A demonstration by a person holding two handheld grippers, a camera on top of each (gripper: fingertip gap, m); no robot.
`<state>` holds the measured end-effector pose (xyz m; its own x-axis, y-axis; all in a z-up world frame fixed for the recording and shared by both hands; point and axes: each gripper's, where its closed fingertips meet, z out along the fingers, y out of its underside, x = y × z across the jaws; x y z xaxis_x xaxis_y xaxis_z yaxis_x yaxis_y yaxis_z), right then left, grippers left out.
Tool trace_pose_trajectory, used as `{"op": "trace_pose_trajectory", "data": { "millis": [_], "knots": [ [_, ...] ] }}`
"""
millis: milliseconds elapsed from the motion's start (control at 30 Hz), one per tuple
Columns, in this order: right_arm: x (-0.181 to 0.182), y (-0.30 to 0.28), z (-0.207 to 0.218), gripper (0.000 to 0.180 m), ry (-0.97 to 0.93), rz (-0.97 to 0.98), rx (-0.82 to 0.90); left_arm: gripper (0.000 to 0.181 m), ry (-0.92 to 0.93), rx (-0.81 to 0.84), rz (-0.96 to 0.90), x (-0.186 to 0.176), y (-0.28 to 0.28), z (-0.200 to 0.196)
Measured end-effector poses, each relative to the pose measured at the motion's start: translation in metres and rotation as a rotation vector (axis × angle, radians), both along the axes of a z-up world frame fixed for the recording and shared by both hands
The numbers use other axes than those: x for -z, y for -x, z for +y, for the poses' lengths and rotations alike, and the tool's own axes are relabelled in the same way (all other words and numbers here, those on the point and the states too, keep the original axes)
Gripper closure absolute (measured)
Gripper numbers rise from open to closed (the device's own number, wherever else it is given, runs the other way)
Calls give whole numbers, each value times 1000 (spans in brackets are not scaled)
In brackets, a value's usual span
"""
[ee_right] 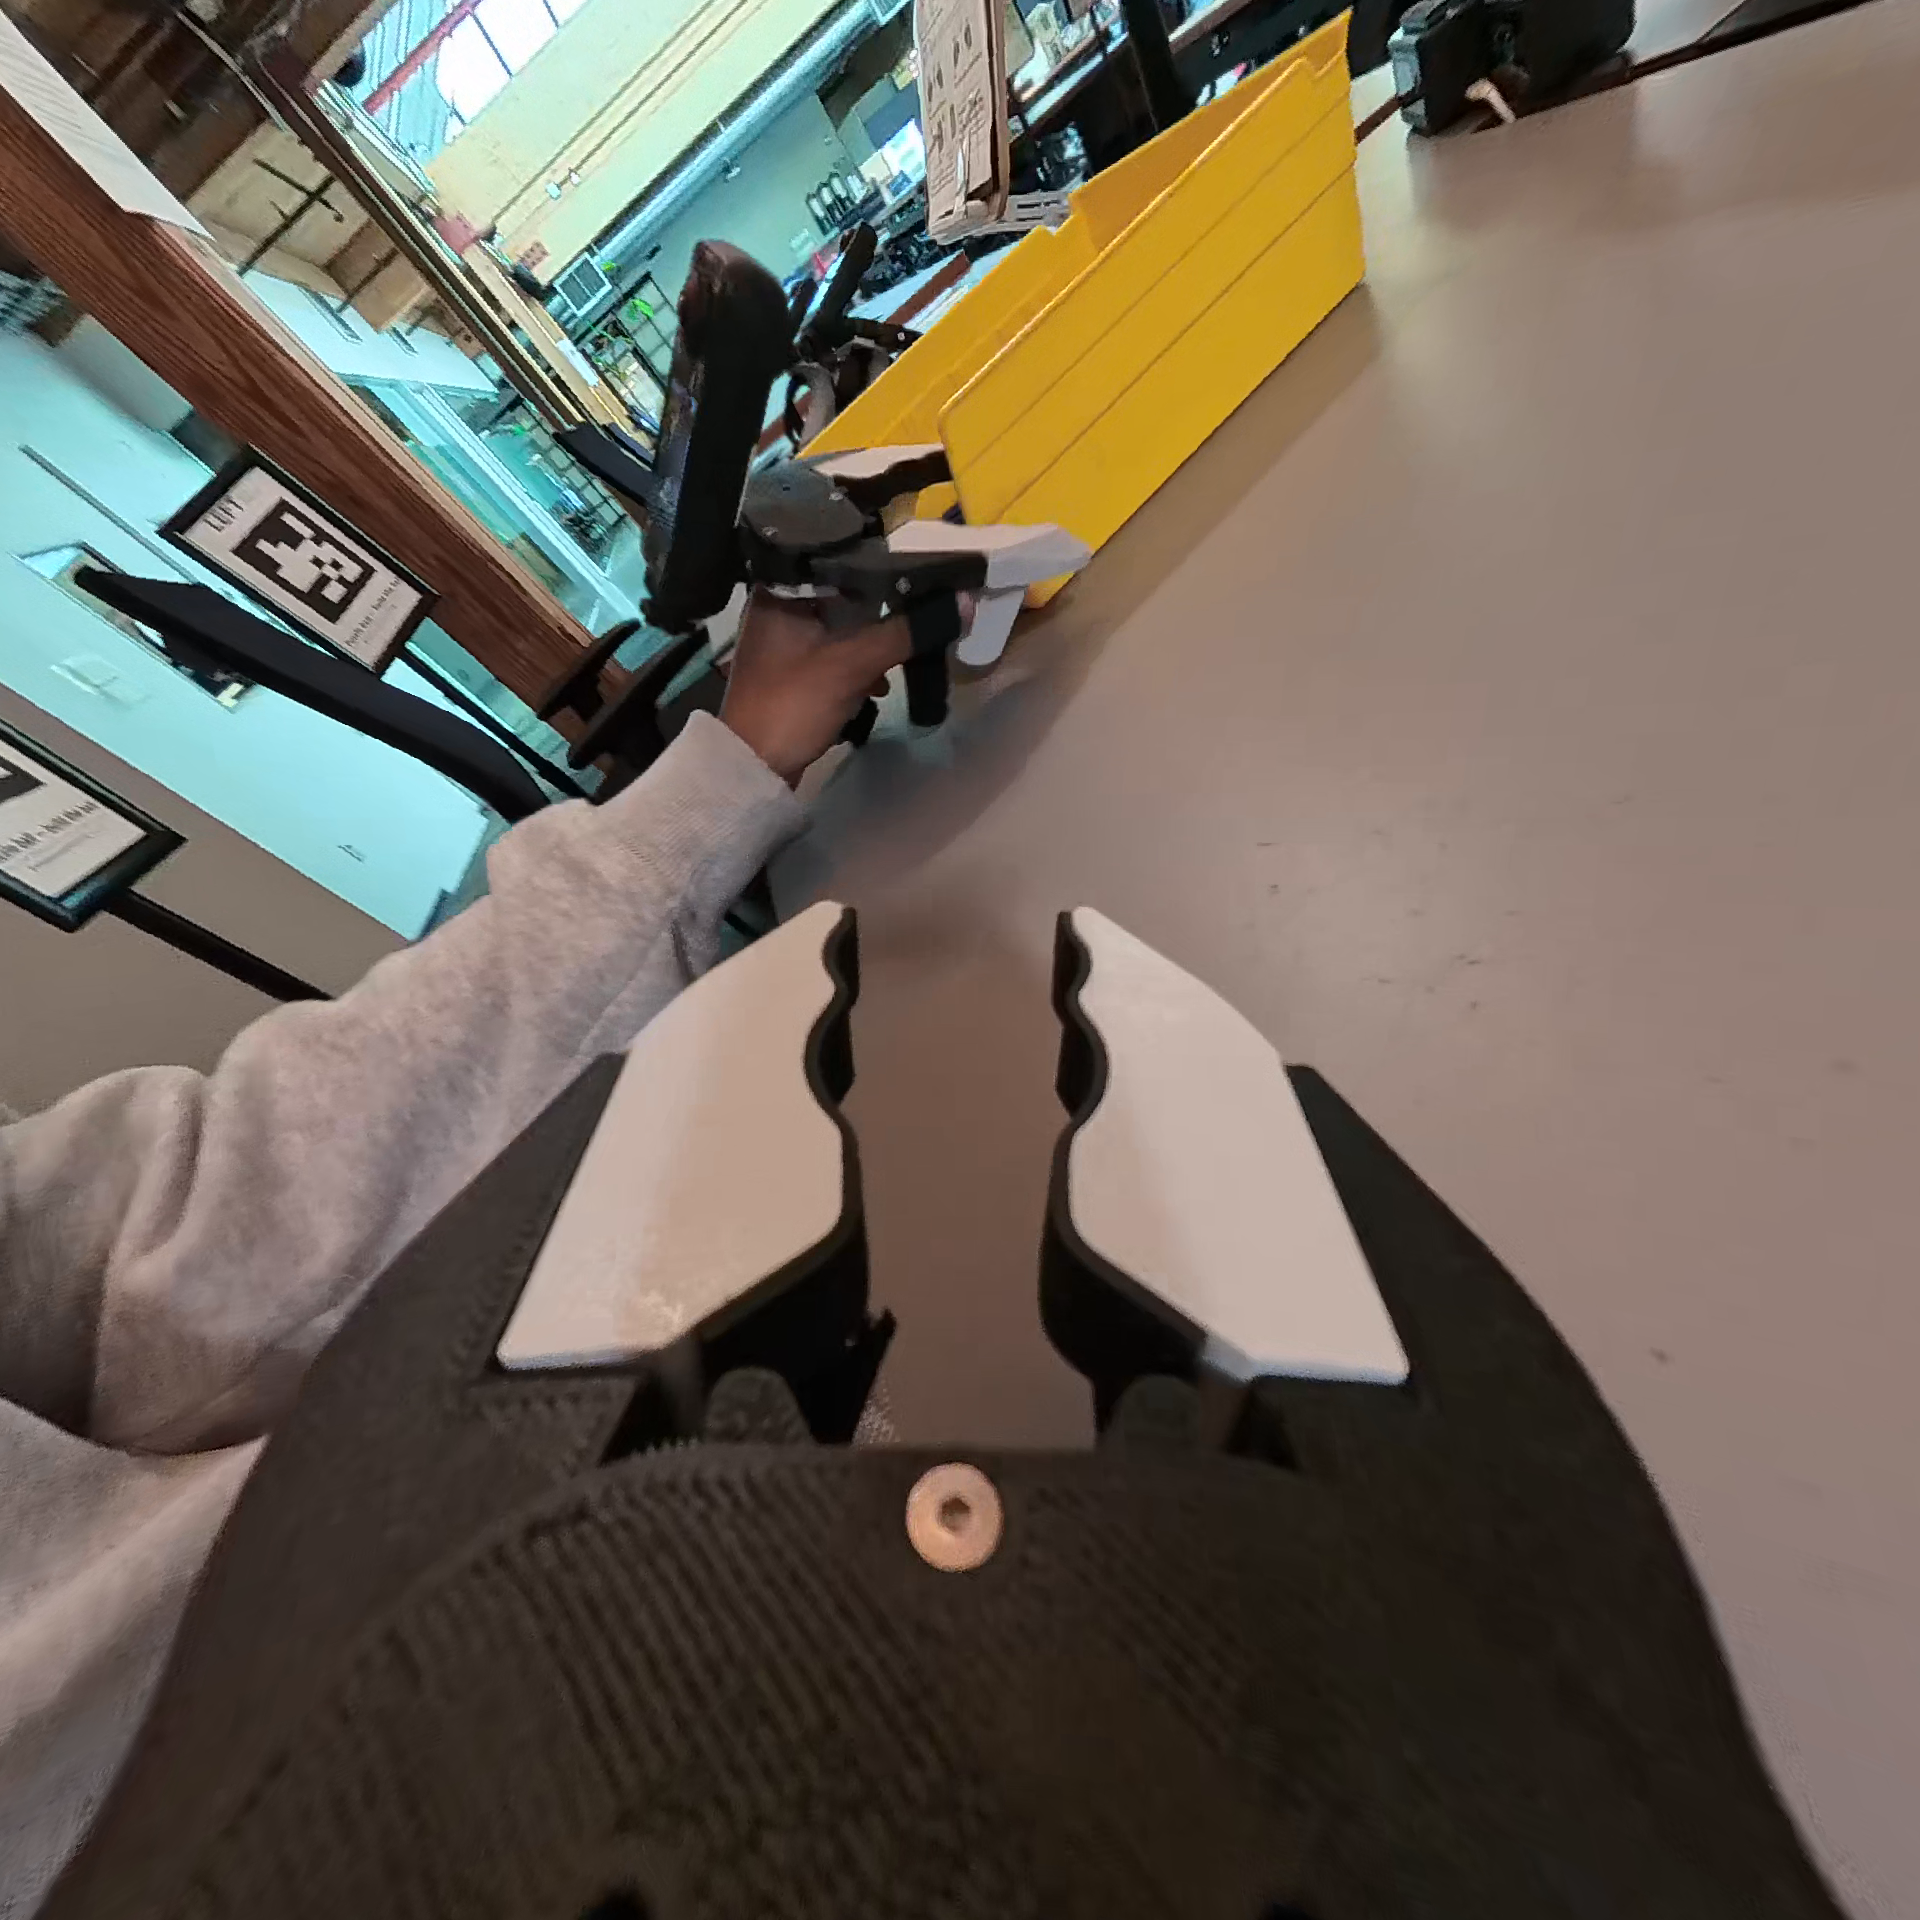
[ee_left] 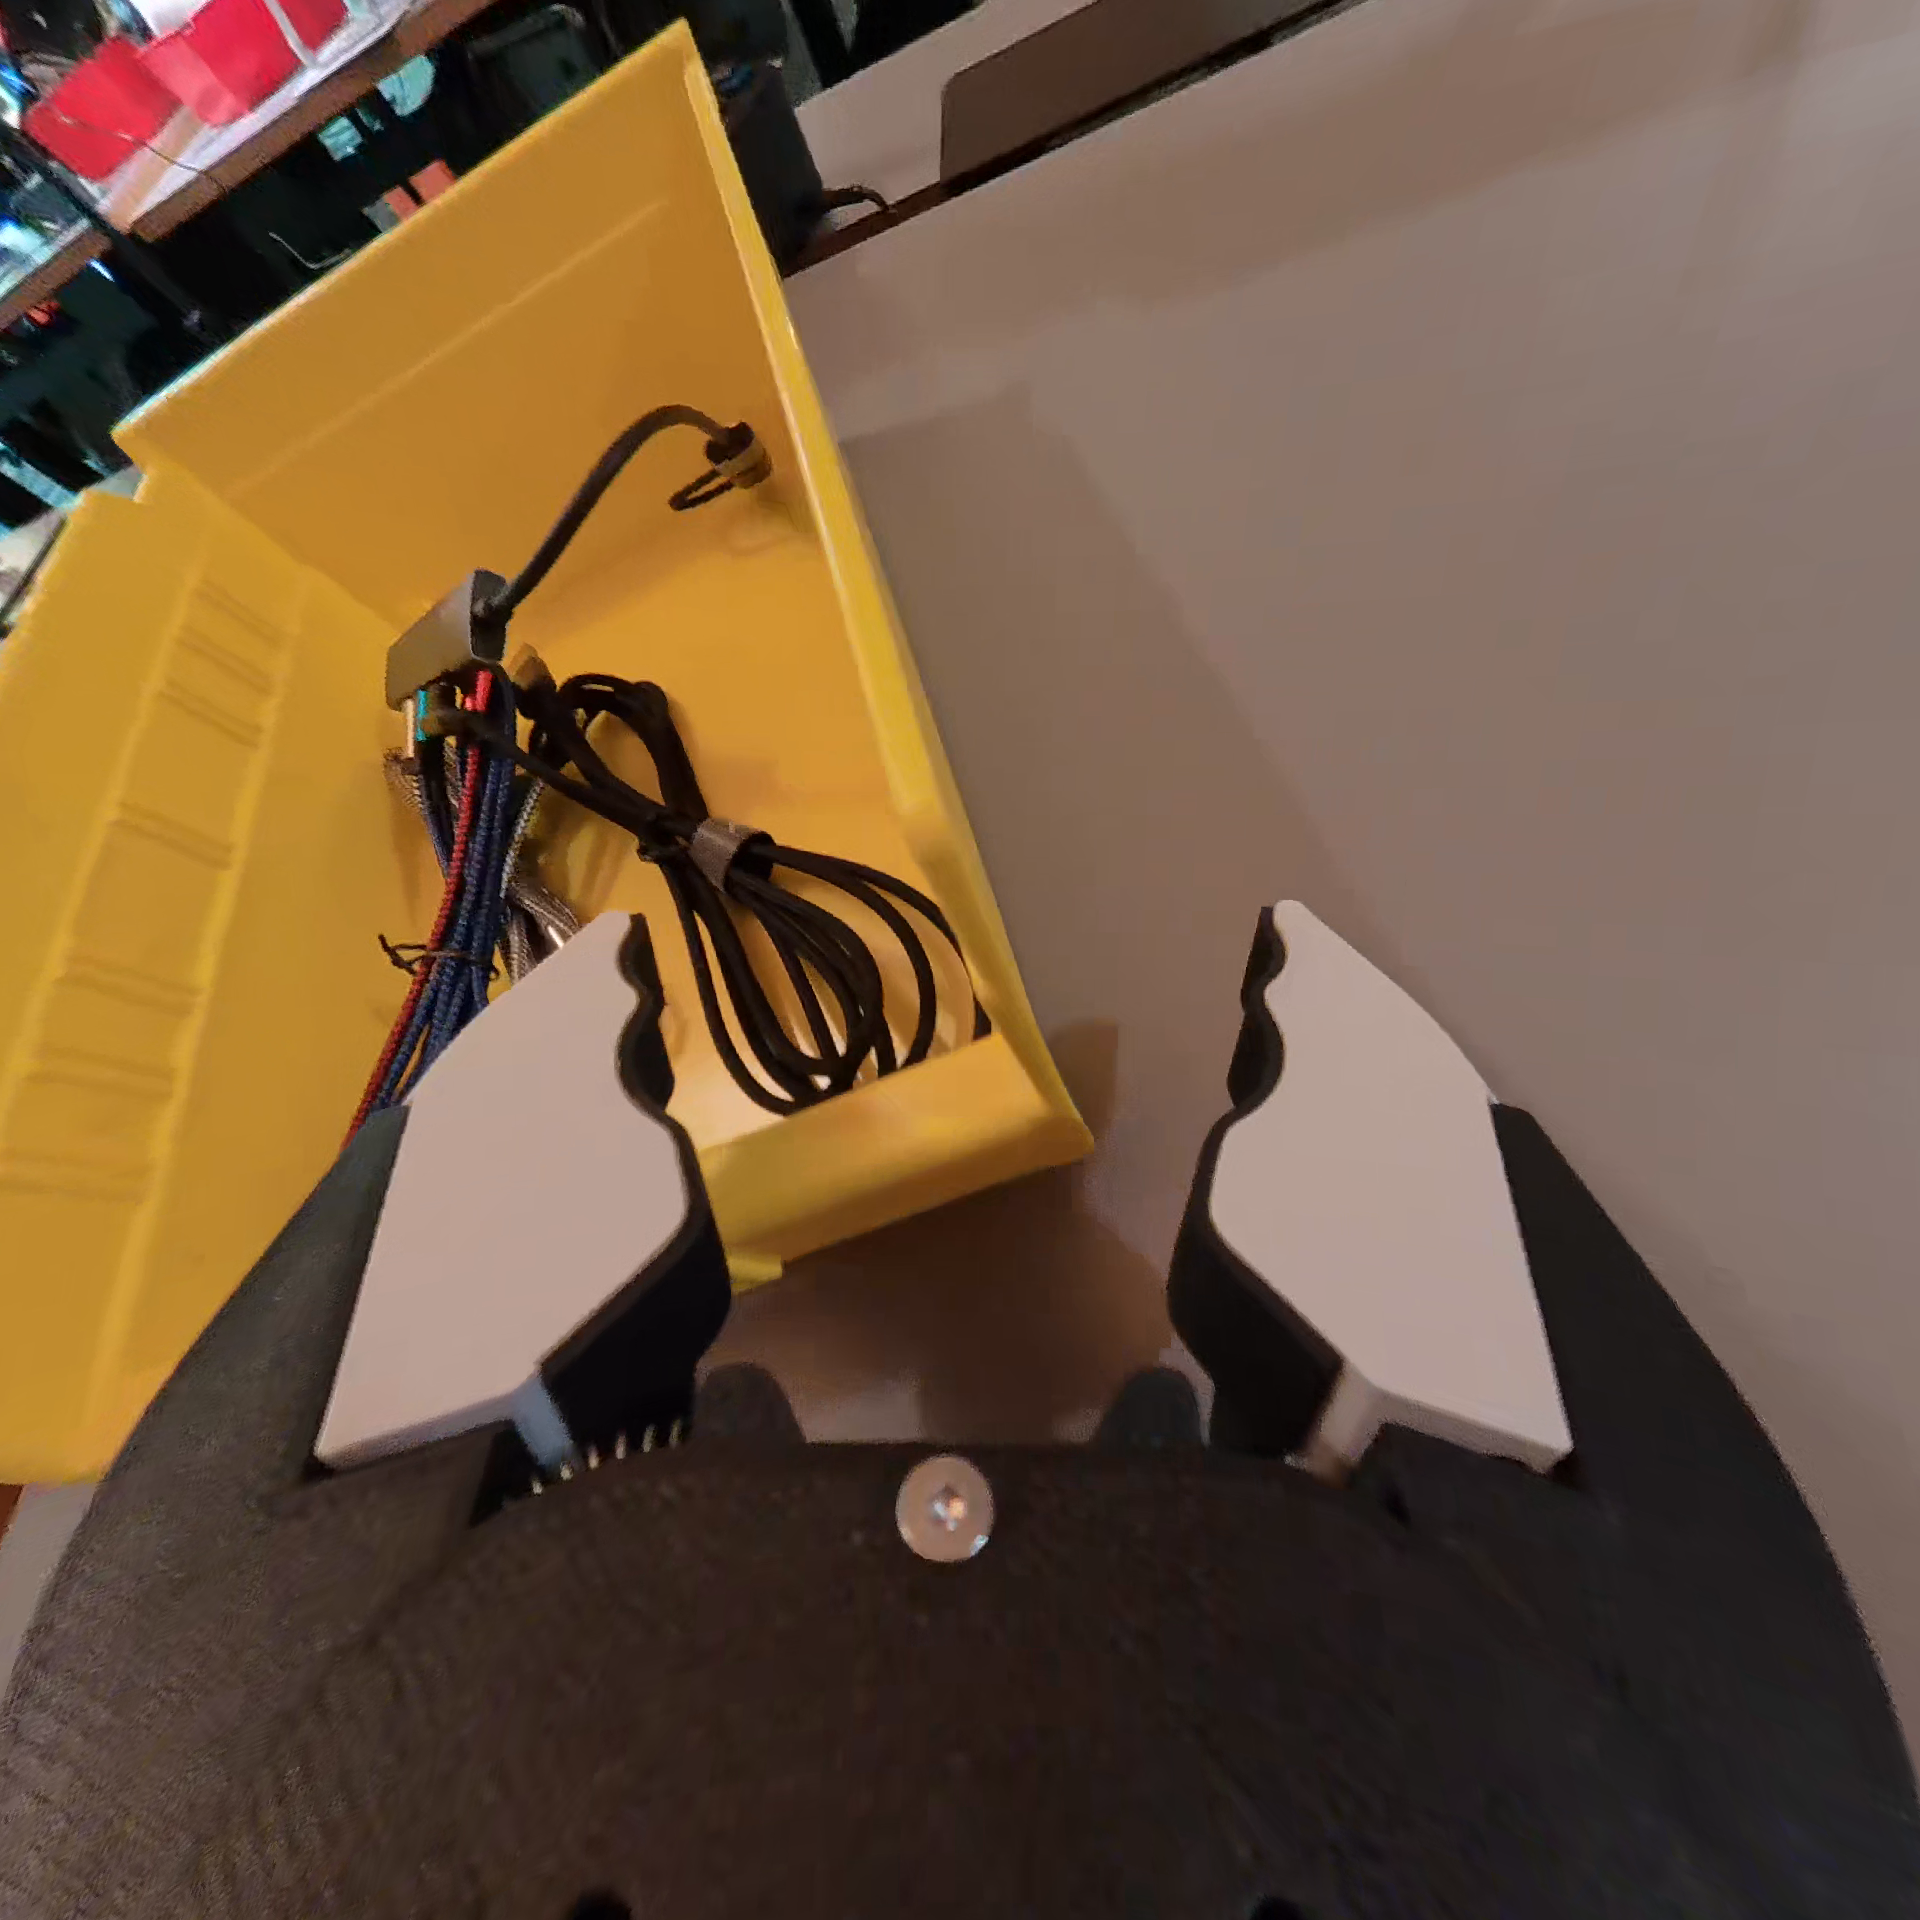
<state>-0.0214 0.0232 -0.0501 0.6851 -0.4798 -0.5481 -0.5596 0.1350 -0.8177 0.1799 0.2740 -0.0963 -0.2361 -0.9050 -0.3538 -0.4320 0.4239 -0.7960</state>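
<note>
On the grey table point(ee_left: 1455, 520), the left gripper point(ee_left: 945, 935) gapes empty beside a yellow bin point(ee_left: 520, 343) holding bundled cables point(ee_left: 790, 935), while the right gripper point(ee_right: 956, 935), lower centre, hangs part-open, empty.

- Left wrist view looks steeply down from close above the near corner of a yellow bin point(ee_left: 582, 343), which fills its 10 o'clock side.
- Right wrist view looks low along the grey table point(ee_right: 1507, 831); the bin point(ee_right: 1164, 353) lies farther off at 1 o'clock.
- Both views share the bin and the table.
</note>
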Motion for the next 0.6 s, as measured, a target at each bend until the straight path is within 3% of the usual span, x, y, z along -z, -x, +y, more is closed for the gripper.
{"op": "trace_pose_trajectory", "data": {
  "millis": [167, 333, 600],
  "knots": [
    [4, 3, 5, 144, -90, 115, -31, 91, -124, 27, 15, 2, -11, -8],
    [5, 5, 8, 144, -150, 183, -43, 134, -355, 37, 91, 3, -17, -10],
    [12, 4, 6, 144, -148, 209, -45, 133, -466, 21, 283, 25, -37, -17]
  ]
}}
